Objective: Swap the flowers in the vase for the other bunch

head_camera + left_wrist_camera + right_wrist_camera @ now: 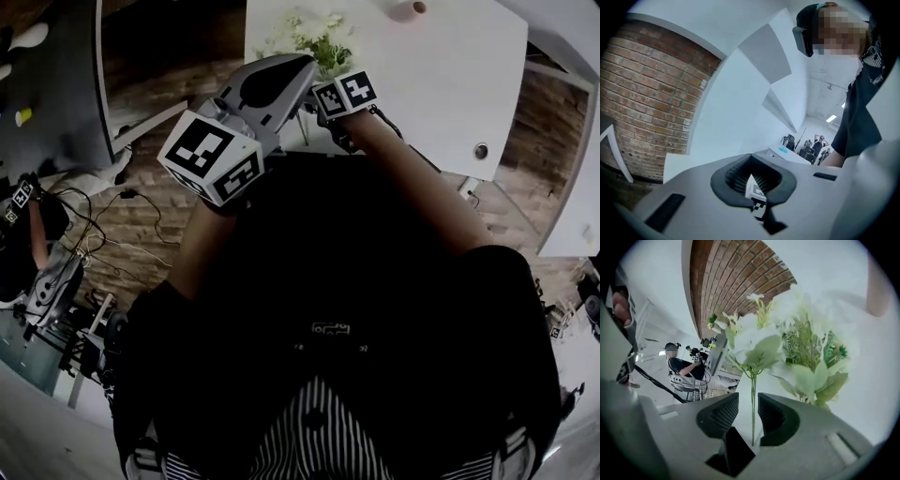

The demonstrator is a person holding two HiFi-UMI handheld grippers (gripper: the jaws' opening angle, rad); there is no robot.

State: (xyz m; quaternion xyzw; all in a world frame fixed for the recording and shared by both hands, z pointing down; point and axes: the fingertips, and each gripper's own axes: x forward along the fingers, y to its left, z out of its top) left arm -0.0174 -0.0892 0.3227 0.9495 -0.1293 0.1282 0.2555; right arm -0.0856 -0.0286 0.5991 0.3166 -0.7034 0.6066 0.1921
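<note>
Right gripper [748, 405] has its jaws spread, with one thin green stem [753, 390] standing between them, not pinched. The white flowers [787, 338] are just past it, at the near edge of the white table [450, 75]. I'd go in lower, gather the whole bunch rather than one stalk, then squeeze gently so nothing snaps. Left gripper [751, 156] looks pressed together and empty. Can't spot the vase.

Looks like a recording lab or studio workspace: bare brick wall [651, 93], plain white tabletop [441, 84], cables [89, 220] trailing over the floor, strip lights [832, 118] overhead, and another person [684, 369] seated with marker-tagged gear.
</note>
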